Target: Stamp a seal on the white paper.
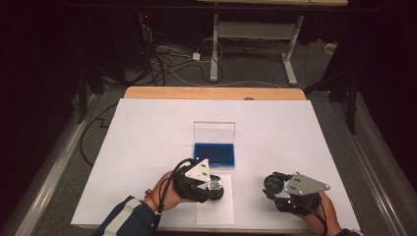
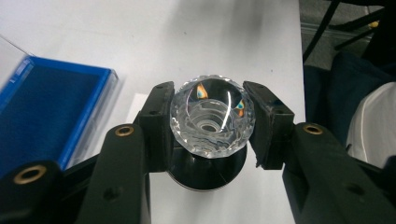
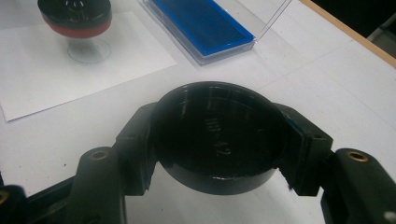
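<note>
One faceted clear crystal knob (image 2: 212,116), mounted on a round black base with a red band (image 3: 74,16); held between the jaws of the left gripper (image 1: 210,186), which clamp its two sides. The knob stands over one small white paper sheet (image 1: 216,206) near the table's front edge. In the right gripper view the base hides the crystal top; only the clear foot (image 3: 88,49) on the sheet shows below it.

One round black cap with pale lettering inside (image 3: 218,137); clenched between the jaws of the right gripper (image 1: 275,189), held apart from the knob, to its right. The lettering is too faint to read.

One shallow clear plastic case with a blue lining (image 1: 214,153), its transparent lid standing upright, just behind the left gripper. In the left gripper view the case is cut off at the left edge.

One white table cover (image 1: 147,137). One wooden tabletop edge (image 1: 211,92) at the far side.
</note>
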The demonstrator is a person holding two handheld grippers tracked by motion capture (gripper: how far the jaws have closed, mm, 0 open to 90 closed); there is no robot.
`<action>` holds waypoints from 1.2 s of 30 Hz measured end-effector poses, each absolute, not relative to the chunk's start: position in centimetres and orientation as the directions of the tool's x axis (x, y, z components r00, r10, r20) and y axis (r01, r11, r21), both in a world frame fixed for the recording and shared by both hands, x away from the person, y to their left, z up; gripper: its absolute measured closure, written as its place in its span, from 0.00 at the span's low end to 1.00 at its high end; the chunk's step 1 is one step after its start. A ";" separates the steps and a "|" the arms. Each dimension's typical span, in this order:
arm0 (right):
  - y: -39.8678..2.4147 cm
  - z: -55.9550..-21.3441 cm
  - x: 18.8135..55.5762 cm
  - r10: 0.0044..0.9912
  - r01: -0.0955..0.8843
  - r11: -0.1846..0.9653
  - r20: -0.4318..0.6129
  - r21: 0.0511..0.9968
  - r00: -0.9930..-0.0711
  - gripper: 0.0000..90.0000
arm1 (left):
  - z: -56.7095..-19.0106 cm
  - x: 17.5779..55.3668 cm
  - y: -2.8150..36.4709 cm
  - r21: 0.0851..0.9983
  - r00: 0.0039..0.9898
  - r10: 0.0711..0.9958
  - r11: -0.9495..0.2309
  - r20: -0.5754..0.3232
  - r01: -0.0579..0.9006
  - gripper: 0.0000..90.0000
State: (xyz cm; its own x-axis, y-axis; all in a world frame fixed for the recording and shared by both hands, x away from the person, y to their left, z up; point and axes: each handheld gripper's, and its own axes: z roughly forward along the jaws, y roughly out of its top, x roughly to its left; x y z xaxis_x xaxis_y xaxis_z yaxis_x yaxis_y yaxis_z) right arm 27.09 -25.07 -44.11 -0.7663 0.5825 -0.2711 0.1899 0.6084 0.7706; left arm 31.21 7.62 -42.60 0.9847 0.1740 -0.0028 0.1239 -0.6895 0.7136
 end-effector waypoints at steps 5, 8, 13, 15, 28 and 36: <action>-25.1 -44.1 27.1 0.581 0.189 0.609 -0.271 0.770 -0.767 0.42 | -43.2 31.3 7.5 0.704 0.985 0.171 -0.699 -0.007 0.126 0.60; -25.1 -44.2 27.1 0.579 0.189 0.611 -0.271 0.769 -0.769 0.42 | -43.3 31.3 7.4 0.699 0.986 0.167 -0.704 -0.007 0.124 0.60; -25.0 -44.2 27.2 0.578 0.191 0.612 -0.269 0.767 -0.770 0.42 | -43.8 31.5 7.2 0.690 0.985 0.171 -0.711 -0.014 0.133 0.60; -25.1 -44.2 27.2 0.578 0.192 0.612 -0.268 0.768 -0.771 0.42 | -44.0 31.6 7.3 0.694 0.986 0.167 -0.707 -0.026 0.138 0.60; -25.1 -44.2 27.2 0.576 0.190 0.614 -0.270 0.766 -0.771 0.42 | -45.1 31.7 7.3 0.686 0.984 0.176 -0.713 -0.025 0.145 0.60; -25.0 -44.2 27.1 0.575 0.189 0.616 -0.273 0.765 -0.771 0.42 | -45.1 31.8 7.3 0.681 0.983 0.180 -0.715 -0.038 0.157 0.60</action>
